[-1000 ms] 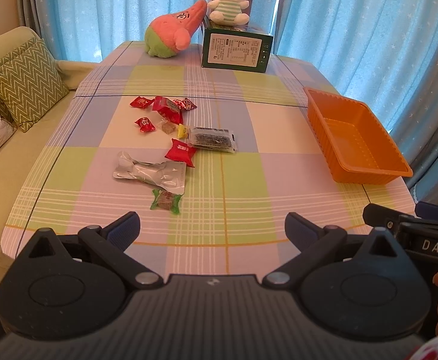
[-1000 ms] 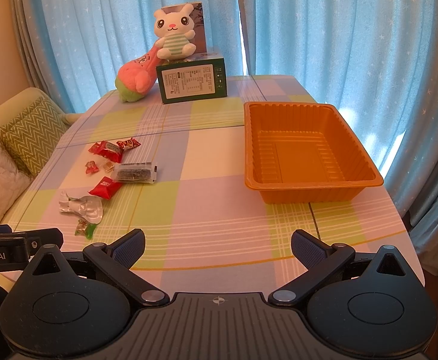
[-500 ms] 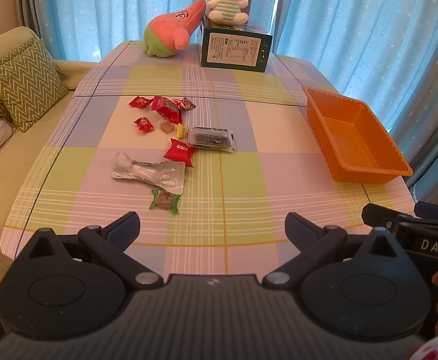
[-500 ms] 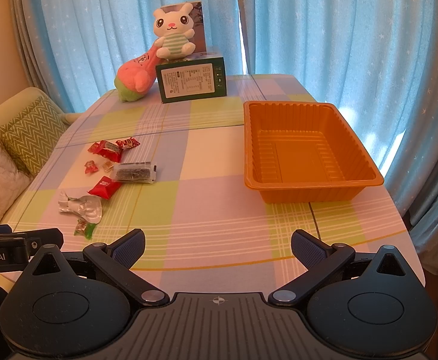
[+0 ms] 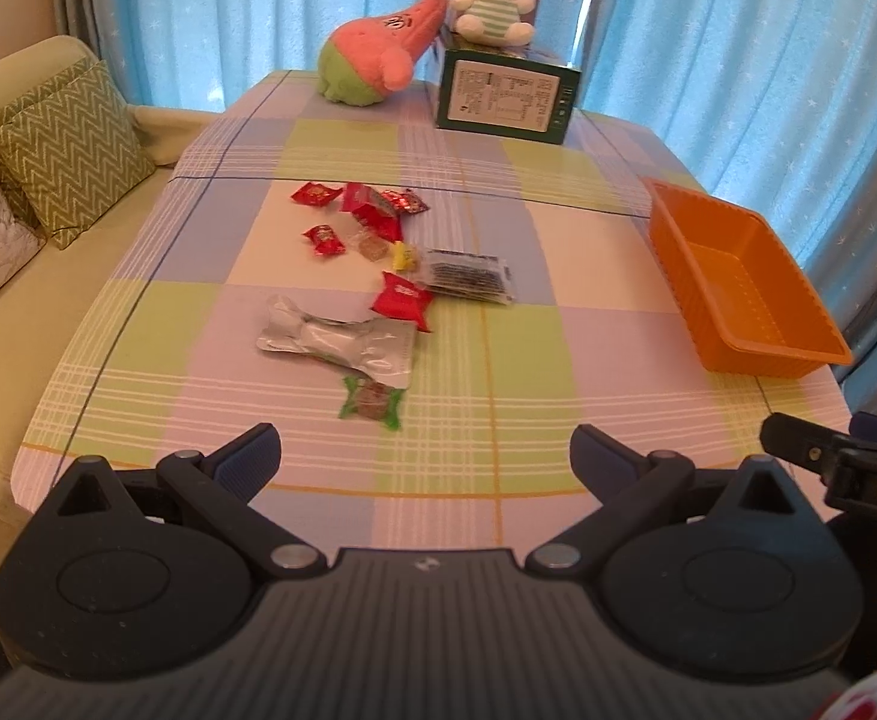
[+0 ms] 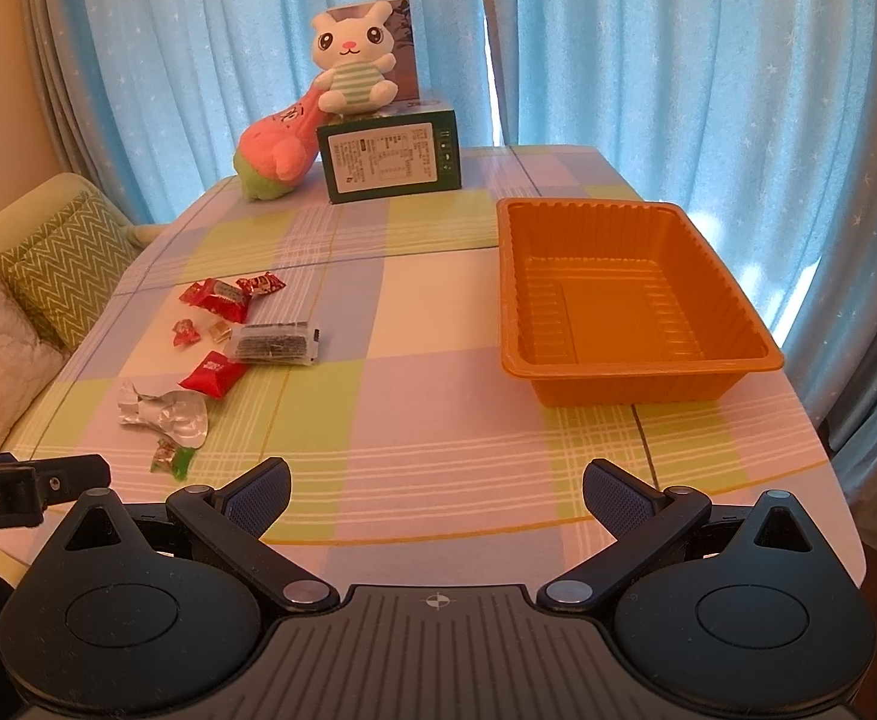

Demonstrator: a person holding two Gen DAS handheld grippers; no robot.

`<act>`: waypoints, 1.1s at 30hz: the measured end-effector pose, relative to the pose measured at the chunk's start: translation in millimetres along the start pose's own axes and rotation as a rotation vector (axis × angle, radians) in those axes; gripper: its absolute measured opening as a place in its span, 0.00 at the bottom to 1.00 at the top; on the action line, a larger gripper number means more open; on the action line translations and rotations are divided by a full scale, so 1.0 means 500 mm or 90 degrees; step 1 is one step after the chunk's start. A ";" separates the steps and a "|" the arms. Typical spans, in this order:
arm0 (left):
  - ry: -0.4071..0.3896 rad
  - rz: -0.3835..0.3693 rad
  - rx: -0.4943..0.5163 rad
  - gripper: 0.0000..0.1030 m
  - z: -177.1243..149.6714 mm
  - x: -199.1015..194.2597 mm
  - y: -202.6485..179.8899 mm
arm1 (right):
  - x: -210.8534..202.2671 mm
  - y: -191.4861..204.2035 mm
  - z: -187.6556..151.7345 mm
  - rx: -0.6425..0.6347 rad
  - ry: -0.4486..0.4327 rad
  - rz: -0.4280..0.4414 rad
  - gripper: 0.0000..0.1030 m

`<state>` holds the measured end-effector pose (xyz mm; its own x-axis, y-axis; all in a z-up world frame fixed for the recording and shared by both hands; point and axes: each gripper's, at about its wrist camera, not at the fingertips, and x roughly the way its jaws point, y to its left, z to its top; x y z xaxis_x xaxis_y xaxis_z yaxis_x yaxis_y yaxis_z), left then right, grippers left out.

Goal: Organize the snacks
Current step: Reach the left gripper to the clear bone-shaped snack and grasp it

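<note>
Two hand-held grippers over one counter point(image 6: 438, 324) covered in a pastel plaid cloth. Blue star-print curtains point(image 6: 678, 60) behind; a pale sofa with a green zigzag cushion point(image 5: 66, 150) along the counter's left side. At the far edge: a green box point(image 6: 390, 162) with a white rabbit plush point(image 6: 354, 72) on top and a pink-and-green plush point(image 6: 276, 150) leaning beside it.

Left hand-held gripper point(image 5: 423, 456): fingers spread wide, nothing between them, held over the near edge. Right hand-held gripper point(image 6: 435, 492): likewise wide apart and empty, also at the near edge.

Snacks lie in a loose cluster on the counter's left half, ahead of the left hand-held gripper. Nearest it, a green-wrapped candy point(image 5: 372, 403), just beyond the fingertips and apart from them. Next, a crumpled silver foil pouch point(image 5: 339, 342), long axis running left to right across the view. Beyond that, a red packet point(image 5: 402, 300), then a clear packet with dark contents point(image 5: 468, 276), long axis also left to right, slightly skewed. Farther still, several small red candies point(image 5: 366, 210).

Orange tray point(image 6: 630, 306): on the counter's right half, ahead of the right hand-held gripper, well apart from the snacks. Its long axis runs away from the camera. Interior empty.
</note>
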<state>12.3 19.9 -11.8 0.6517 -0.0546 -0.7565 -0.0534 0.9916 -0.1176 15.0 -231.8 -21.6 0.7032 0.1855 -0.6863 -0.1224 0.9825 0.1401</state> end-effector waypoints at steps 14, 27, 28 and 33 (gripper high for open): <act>0.049 -0.023 0.142 0.87 0.080 0.110 0.129 | 0.125 0.098 0.011 -0.056 0.015 0.090 0.93; 0.059 -0.082 0.415 0.78 0.120 0.221 0.189 | 0.281 0.294 -0.014 -0.245 0.051 0.228 0.62; 0.060 -0.086 0.423 0.78 0.123 0.227 0.194 | 0.291 0.309 -0.019 -0.268 0.051 0.235 0.59; 0.057 -0.105 0.447 0.78 0.133 0.245 0.214 | 0.339 0.359 -0.041 -0.364 0.057 0.246 0.44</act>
<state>136.4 127.3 -74.2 0.5427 -0.1899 -0.8182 0.5581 0.8095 0.1823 97.9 -23.8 -127.1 0.4768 0.5001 -0.7229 -0.7194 0.6946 0.0061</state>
